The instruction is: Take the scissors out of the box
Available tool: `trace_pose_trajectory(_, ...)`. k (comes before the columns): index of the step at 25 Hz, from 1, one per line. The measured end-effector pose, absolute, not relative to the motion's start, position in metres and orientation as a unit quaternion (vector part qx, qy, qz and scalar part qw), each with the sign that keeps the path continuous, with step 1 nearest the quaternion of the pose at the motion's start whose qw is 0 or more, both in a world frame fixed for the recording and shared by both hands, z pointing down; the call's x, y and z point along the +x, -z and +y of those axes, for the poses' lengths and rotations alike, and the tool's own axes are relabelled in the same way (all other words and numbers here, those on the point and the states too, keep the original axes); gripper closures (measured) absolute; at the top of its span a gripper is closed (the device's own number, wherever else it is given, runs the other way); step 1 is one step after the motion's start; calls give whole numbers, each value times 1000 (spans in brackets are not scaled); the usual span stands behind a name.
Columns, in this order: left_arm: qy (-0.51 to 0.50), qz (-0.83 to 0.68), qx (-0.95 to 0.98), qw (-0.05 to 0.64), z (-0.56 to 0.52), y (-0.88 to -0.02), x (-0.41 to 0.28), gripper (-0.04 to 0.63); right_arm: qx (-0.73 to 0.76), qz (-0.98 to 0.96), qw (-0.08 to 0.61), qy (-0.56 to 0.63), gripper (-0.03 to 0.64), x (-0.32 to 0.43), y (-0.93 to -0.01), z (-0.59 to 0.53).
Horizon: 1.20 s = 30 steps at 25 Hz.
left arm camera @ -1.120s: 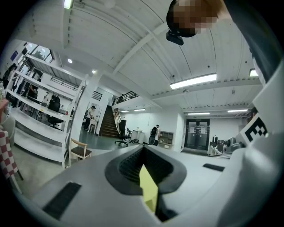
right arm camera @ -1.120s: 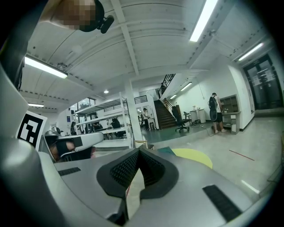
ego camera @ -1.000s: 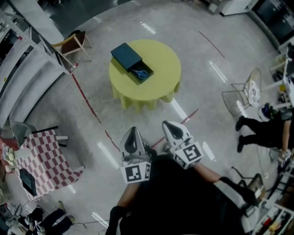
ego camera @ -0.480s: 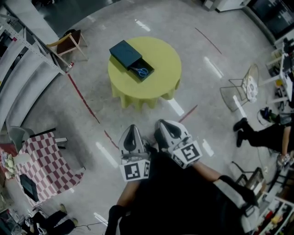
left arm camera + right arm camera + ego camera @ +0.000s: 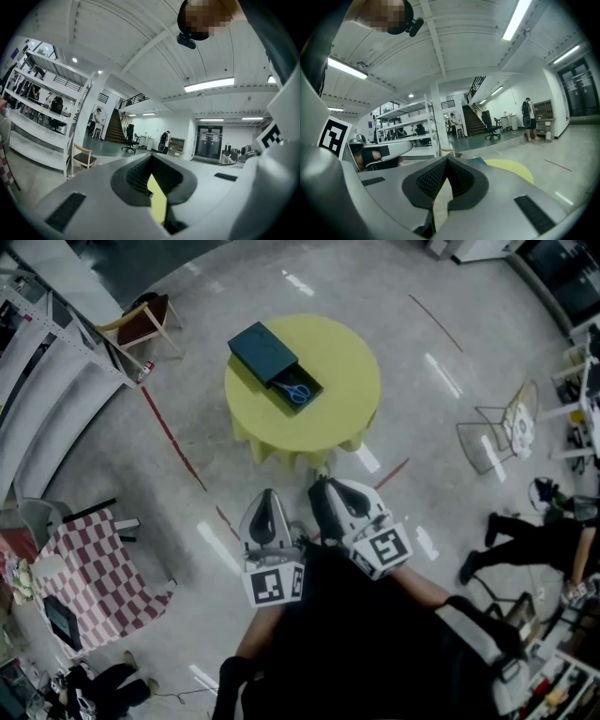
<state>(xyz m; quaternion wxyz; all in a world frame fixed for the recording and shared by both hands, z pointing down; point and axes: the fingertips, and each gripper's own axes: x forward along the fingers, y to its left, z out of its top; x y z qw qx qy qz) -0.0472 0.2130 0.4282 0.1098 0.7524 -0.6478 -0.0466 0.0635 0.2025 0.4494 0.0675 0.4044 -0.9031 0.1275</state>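
Both grippers had drawn closer to the round yellow table than a second before. Its hanging cloth edge now lay just ahead of the right gripper, with the left gripper beside it and slightly further back. Each gripper's jaws were pressed together with nothing between them.

The blue-handled scissors lay in the pulled-out tray of the dark box, on the side of the table nearer the person. They sat ahead of the two grippers, roughly between their lines and still well apart from both. Their long axis seemed to follow the box's, slanting away and leftward, though they were too small to tell which end held the handles.

The right gripper looked the nearer and would probably have the shorter reach. Its jaws would first need to open.
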Motion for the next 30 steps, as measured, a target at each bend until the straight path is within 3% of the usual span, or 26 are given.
trace_pose_trajectory(17, 39, -676, 727, 116, 42, -424, -40, 597, 370, -916, 82, -131, 620, 71, -450, 29)
trace_pose_trajectory(30, 21, -703, 700, 119, -29, -417, -29, 597, 331, -926, 116, -139, 620, 75, -469, -68)
